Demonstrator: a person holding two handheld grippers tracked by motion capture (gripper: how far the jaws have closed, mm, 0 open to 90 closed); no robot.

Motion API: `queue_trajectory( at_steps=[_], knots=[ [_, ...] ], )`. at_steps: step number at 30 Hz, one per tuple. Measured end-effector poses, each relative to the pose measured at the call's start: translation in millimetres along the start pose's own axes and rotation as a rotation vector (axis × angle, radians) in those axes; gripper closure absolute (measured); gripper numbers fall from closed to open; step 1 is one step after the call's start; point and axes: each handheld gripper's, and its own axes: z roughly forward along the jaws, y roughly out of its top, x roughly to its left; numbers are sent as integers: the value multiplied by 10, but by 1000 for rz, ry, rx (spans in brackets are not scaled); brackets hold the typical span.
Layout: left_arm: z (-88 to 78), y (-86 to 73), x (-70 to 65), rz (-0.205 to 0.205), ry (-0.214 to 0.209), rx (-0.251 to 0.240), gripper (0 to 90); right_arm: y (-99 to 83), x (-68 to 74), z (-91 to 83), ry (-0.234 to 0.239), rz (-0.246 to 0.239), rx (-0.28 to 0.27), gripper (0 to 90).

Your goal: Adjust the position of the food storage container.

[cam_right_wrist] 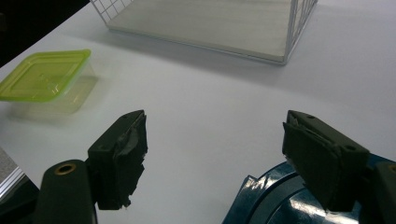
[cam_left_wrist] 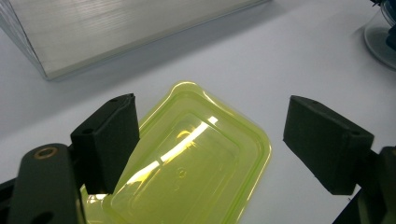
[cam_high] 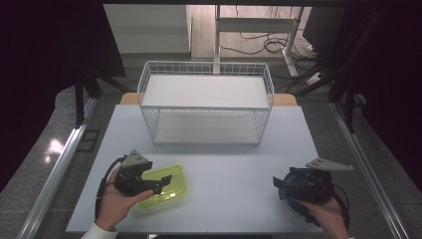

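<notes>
A clear box with a yellow-green lid [cam_high: 171, 186] lies at the table's front left. My left gripper [cam_high: 164, 183] hovers over it, open. In the left gripper view the lid [cam_left_wrist: 196, 163] lies under the gap of the left gripper [cam_left_wrist: 210, 121]; the left pad [cam_left_wrist: 109, 140] overlaps its edge and the right pad stands apart from it. At the front right, my right gripper [cam_high: 279, 189] is open above a round dark blue container [cam_high: 296, 191]. In the right gripper view that blue container [cam_right_wrist: 275, 200] shows below the right pad of the open right gripper [cam_right_wrist: 215, 126], with nothing between the pads.
A white two-tier wire rack [cam_high: 205, 102] stands at the back middle of the white table [cam_high: 229, 159]; its lower shelf [cam_right_wrist: 210, 23] faces the front. The lidded box [cam_right_wrist: 46, 74] shows far left in the right gripper view. Dark floor and cables lie beyond the table.
</notes>
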Motion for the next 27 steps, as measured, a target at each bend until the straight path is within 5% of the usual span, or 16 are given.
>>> queue_trajectory(
  at_steps=[13,27],
  knots=[
    [9,-28,-28,5,11,18,177,17,-67,-30,-20,4,15,232],
    [34,-38,-38,9,4,30,169,36,-401,-372,-82,29,3,257]
  ],
)
